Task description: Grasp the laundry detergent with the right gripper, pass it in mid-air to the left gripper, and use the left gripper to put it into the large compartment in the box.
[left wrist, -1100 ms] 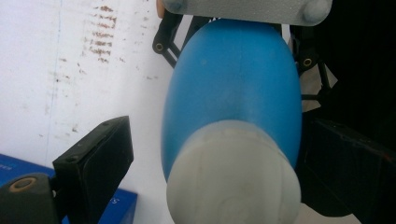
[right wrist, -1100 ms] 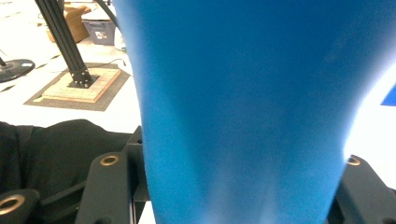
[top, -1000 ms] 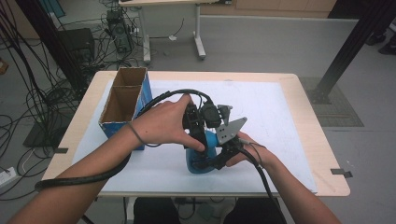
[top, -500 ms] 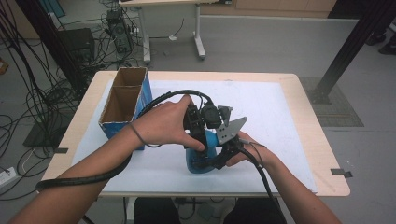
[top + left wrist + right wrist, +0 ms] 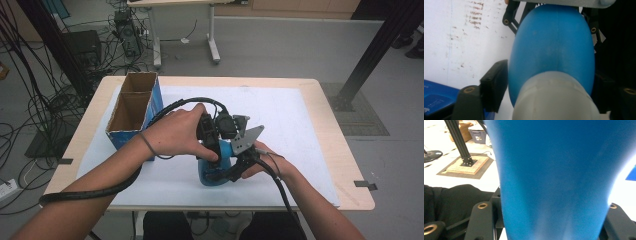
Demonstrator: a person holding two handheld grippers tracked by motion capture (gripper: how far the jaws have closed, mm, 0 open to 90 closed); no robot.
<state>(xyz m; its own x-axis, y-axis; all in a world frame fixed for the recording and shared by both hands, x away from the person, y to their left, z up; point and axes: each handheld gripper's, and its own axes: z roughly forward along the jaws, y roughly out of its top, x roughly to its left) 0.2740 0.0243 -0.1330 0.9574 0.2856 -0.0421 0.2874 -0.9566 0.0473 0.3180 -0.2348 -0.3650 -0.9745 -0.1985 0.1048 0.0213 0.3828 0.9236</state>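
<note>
A smooth blue plastic bottle [image 5: 212, 172] is being clamped by both grippers, left gripper [image 5: 212, 137] from 12 o'clock, right gripper [image 5: 240, 167] from 3. The bottle is probably being steadied this way for twisting its whitish cap [image 5: 554, 100].

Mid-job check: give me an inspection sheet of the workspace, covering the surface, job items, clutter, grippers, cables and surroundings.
Surface: wooden table under a white sheet.
Job's things: blue bottle, pale cap, held between both grippers; open cardboard box at the table's left.
Clutter: nothing seen.
Grippers: left gripper and right gripper both clamp the bottle.
Cables: black cable trails along the left forearm.
Surroundings: cable tangle on the floor, another table's legs behind.
</note>
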